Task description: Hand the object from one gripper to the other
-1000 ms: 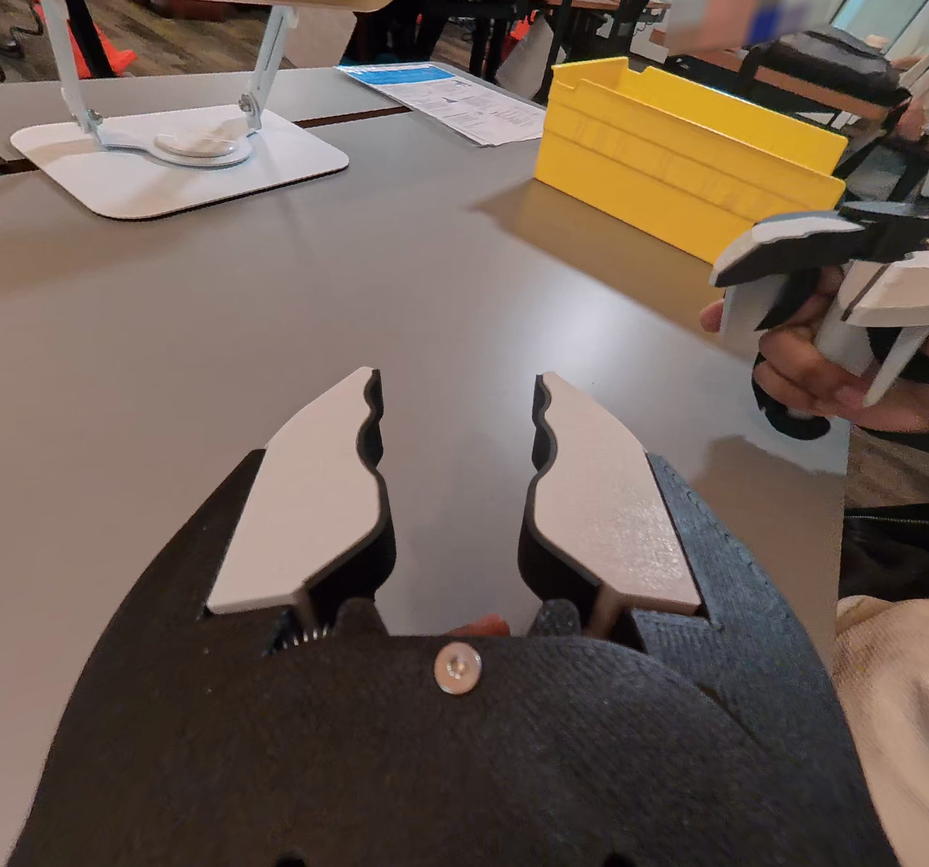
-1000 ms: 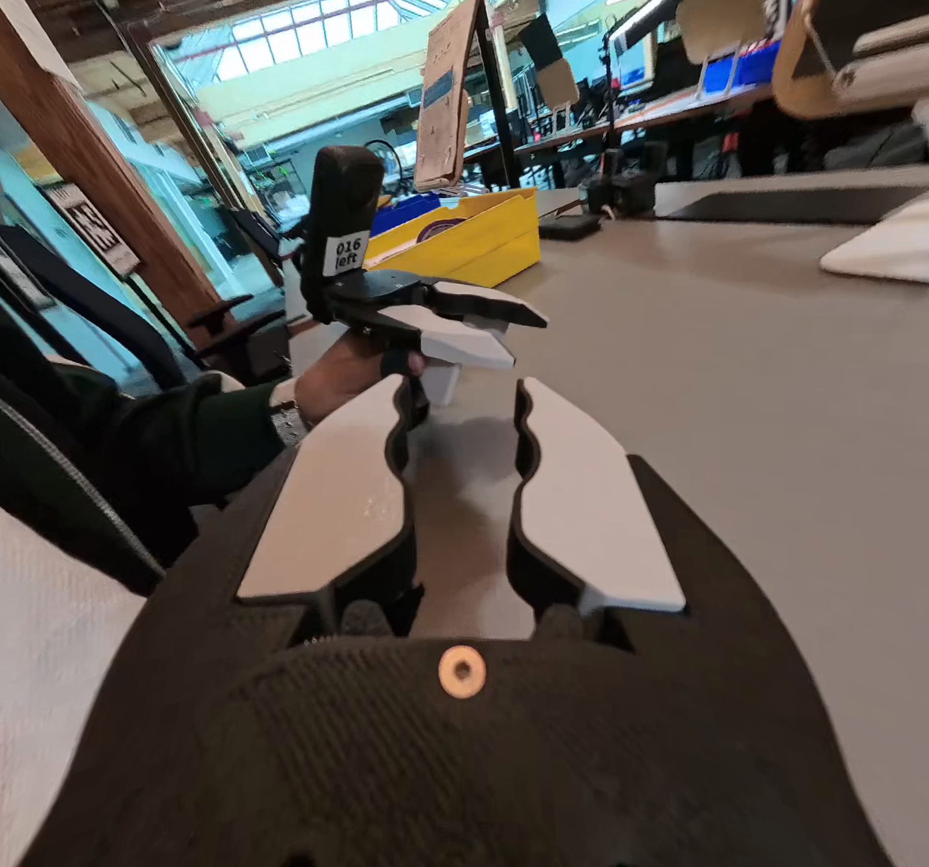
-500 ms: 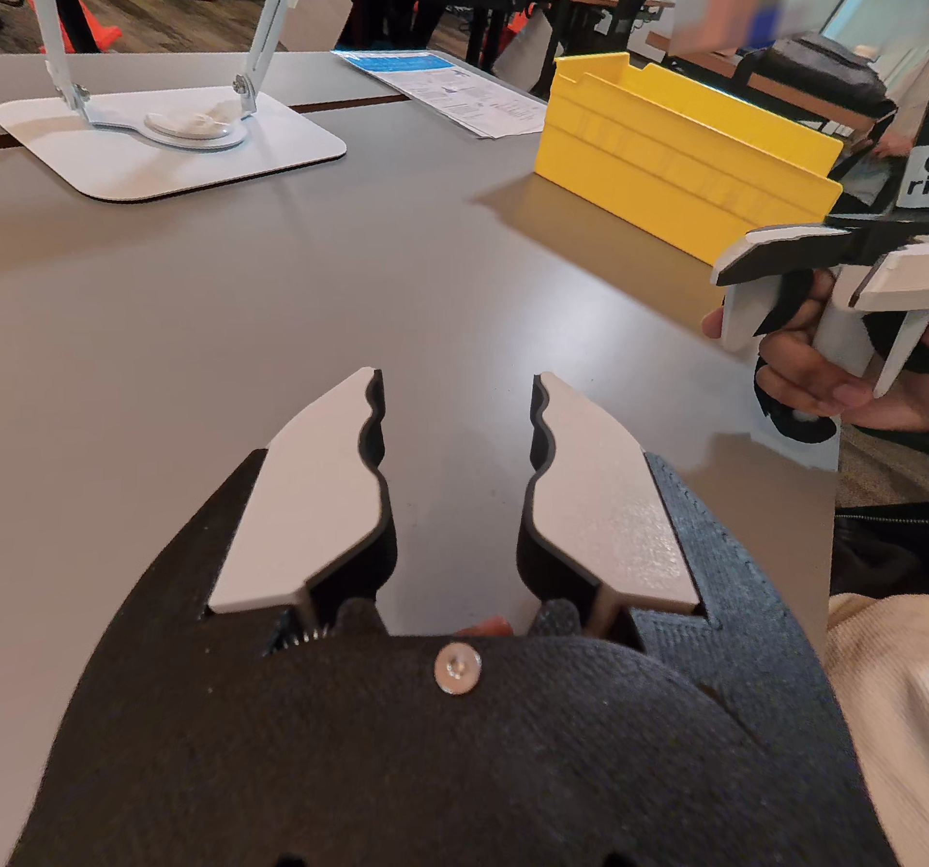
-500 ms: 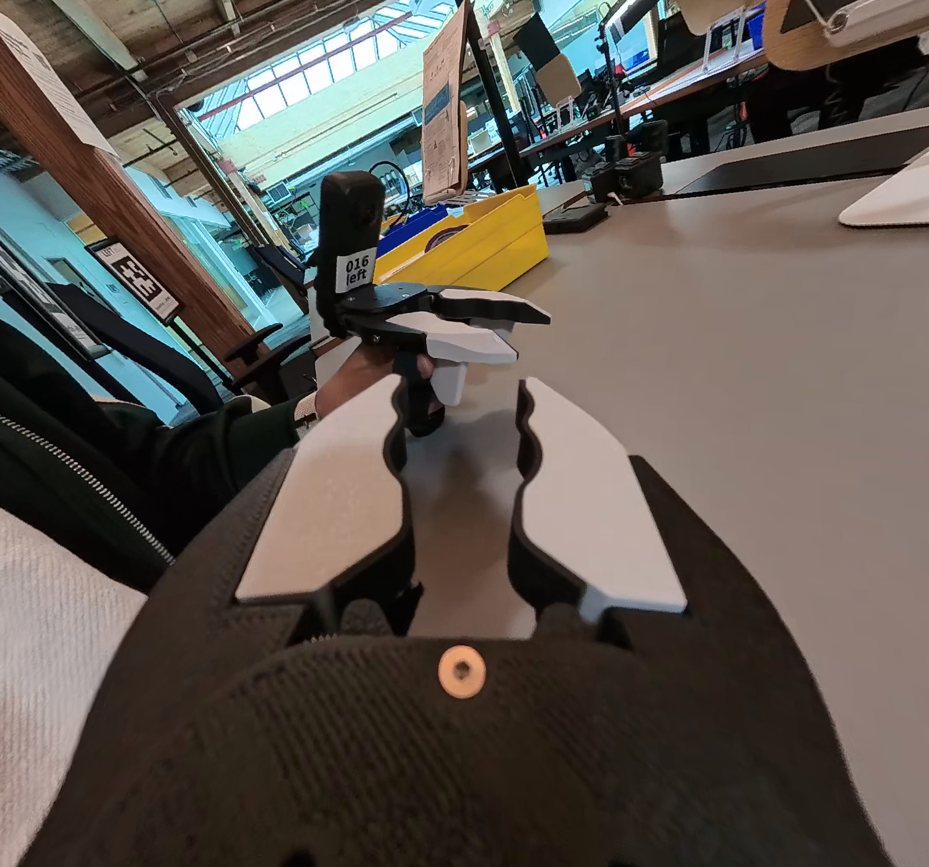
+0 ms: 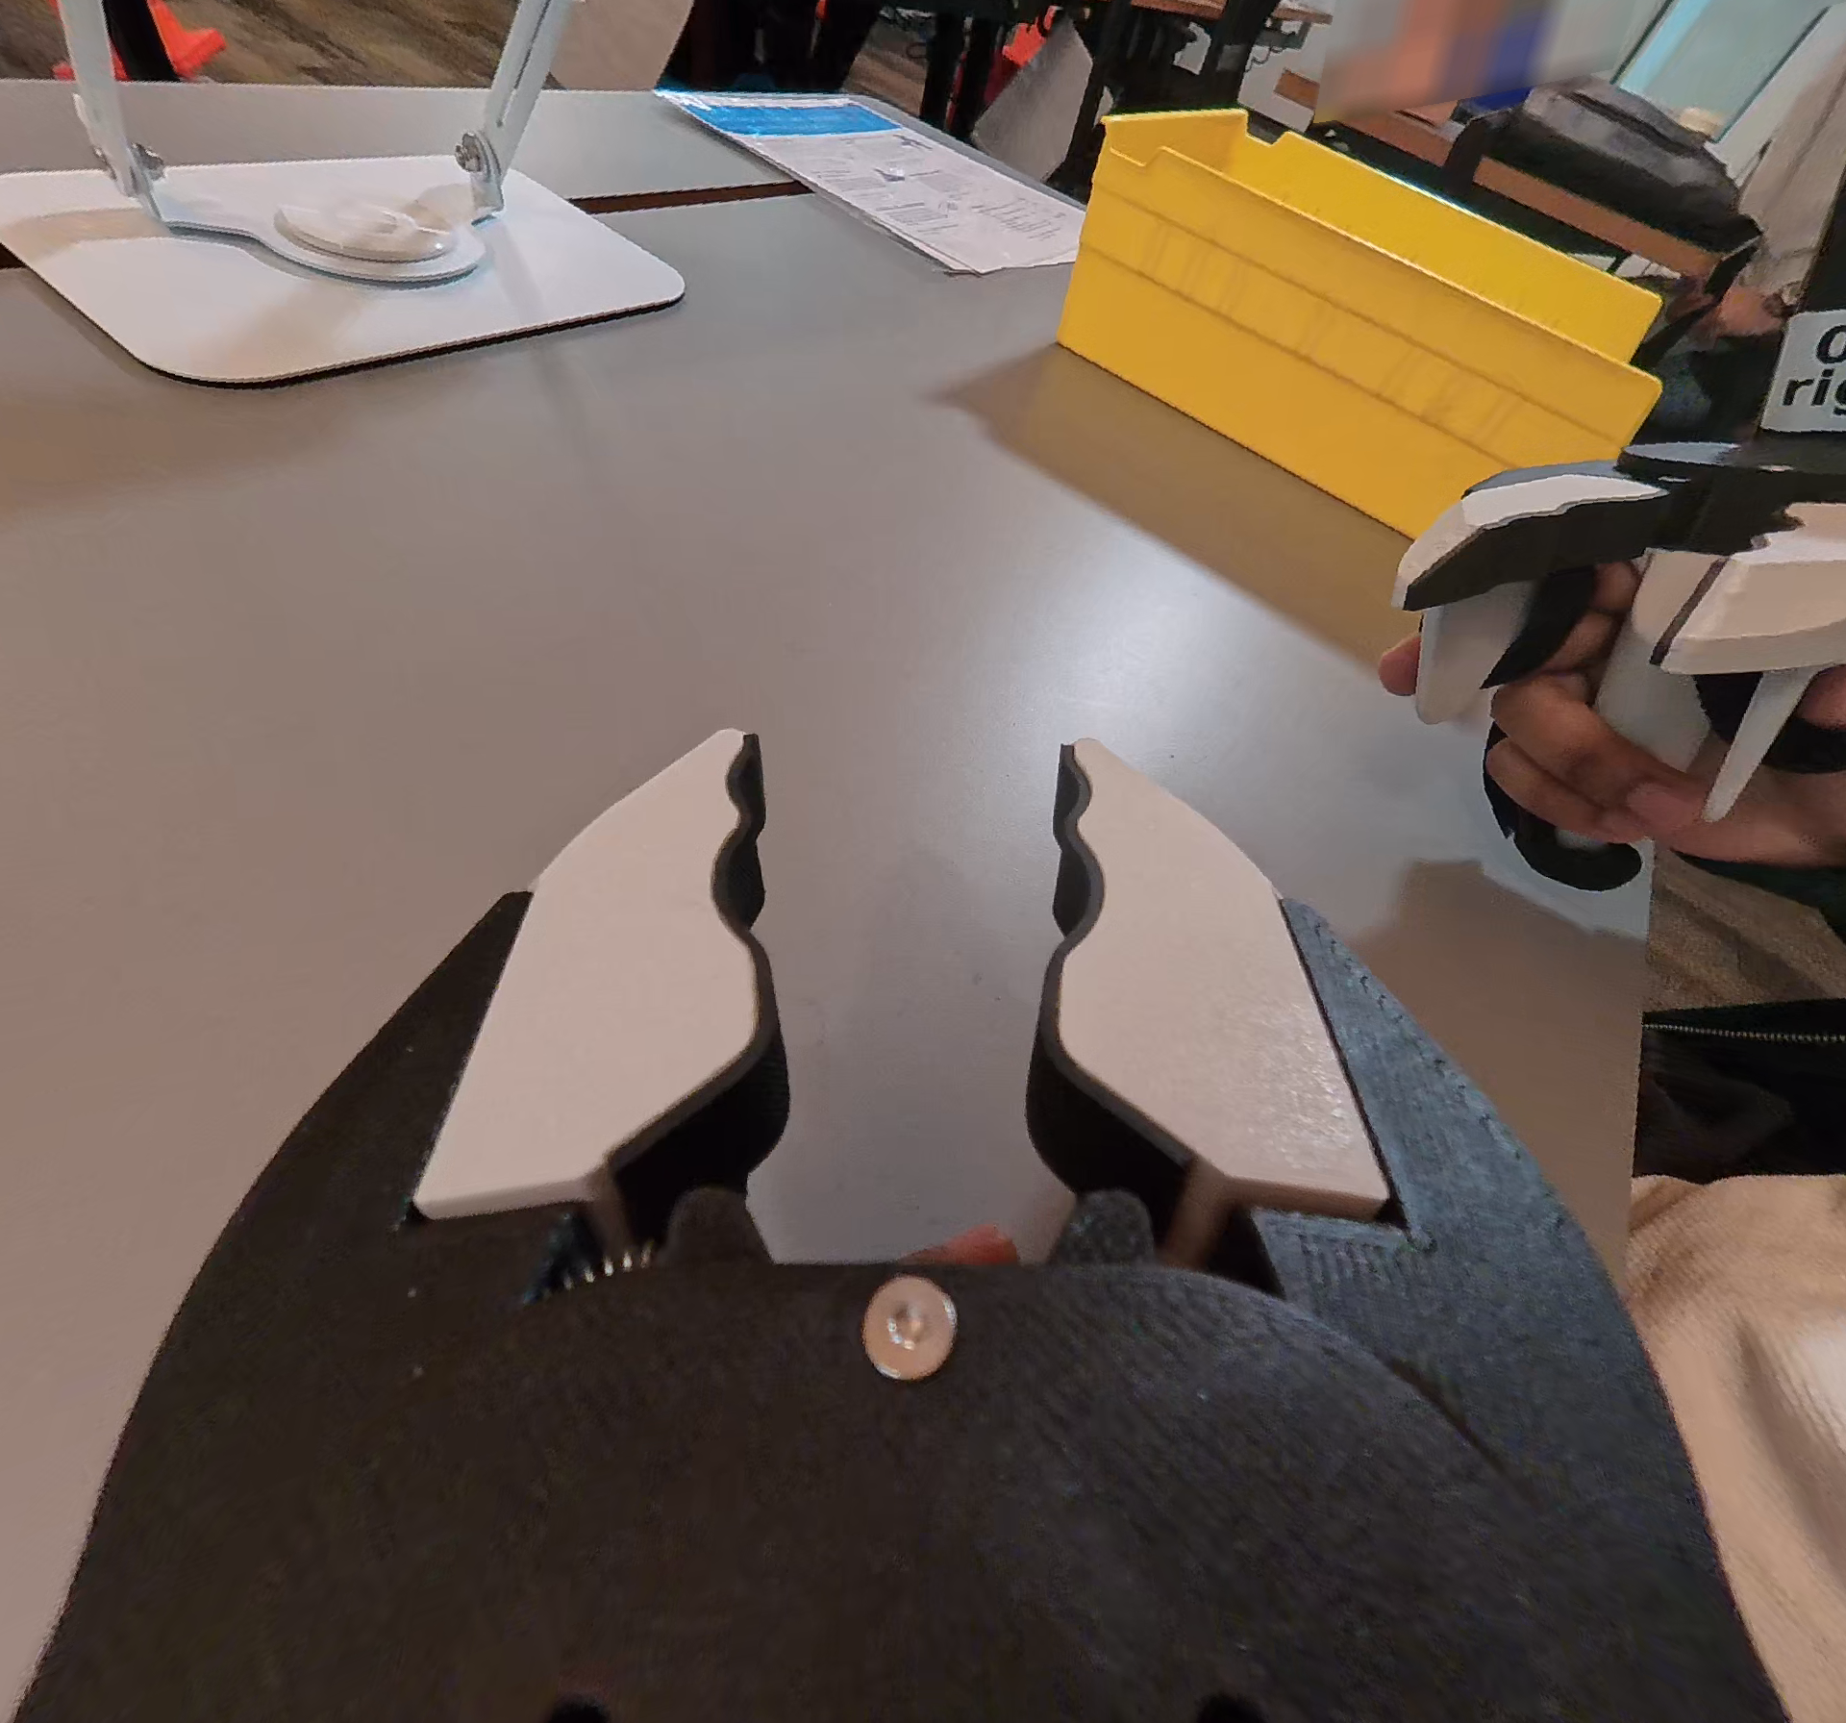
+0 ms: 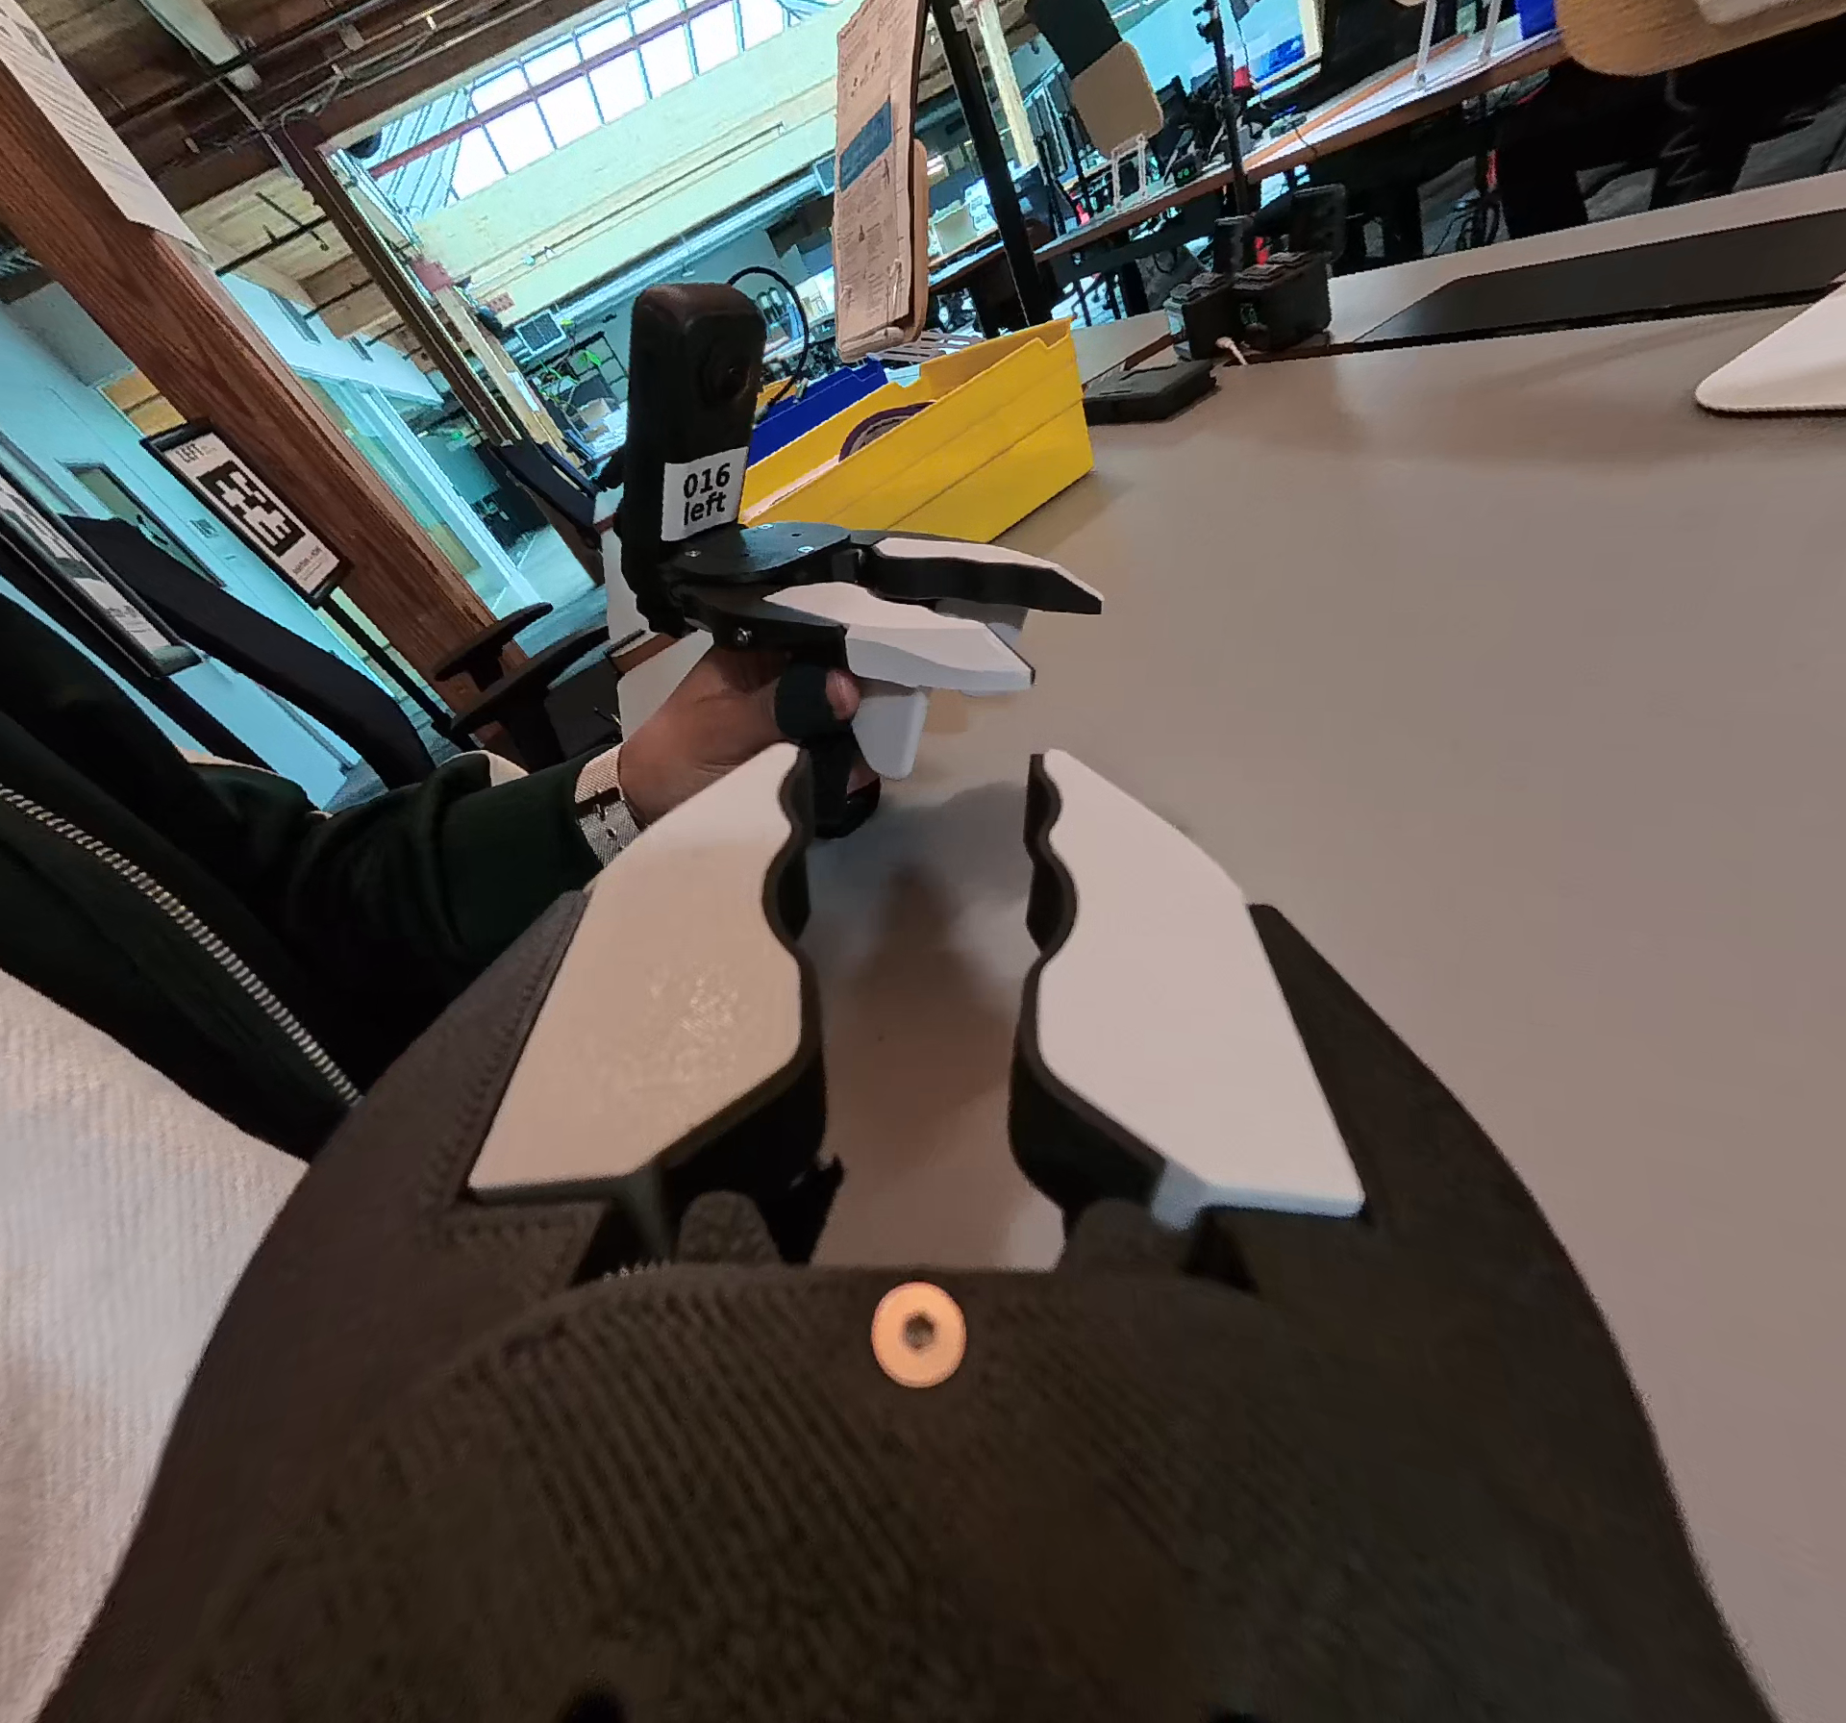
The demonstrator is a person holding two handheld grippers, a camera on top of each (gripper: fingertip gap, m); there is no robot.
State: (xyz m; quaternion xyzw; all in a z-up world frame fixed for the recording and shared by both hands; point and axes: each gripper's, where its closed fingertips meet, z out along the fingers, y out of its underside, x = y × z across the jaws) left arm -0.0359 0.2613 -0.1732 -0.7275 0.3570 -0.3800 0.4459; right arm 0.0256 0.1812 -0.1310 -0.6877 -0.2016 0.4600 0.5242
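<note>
Both black-and-white two-finger grippers, left (image 5: pixel 909 836) and right (image 6: pixel 914 836), hover spread and empty above the grey table (image 5: pixel 499 576); the object isn't visible.

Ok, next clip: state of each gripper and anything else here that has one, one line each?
left gripper: open, nothing between its fingers, above the table.
right gripper: open, empty, also over the table.
yellow bin: upright on the table, open-topped; contents mostly hidden.
white stand: standing on its flat base.
printed sheet: lying flat beyond the bin.
</note>
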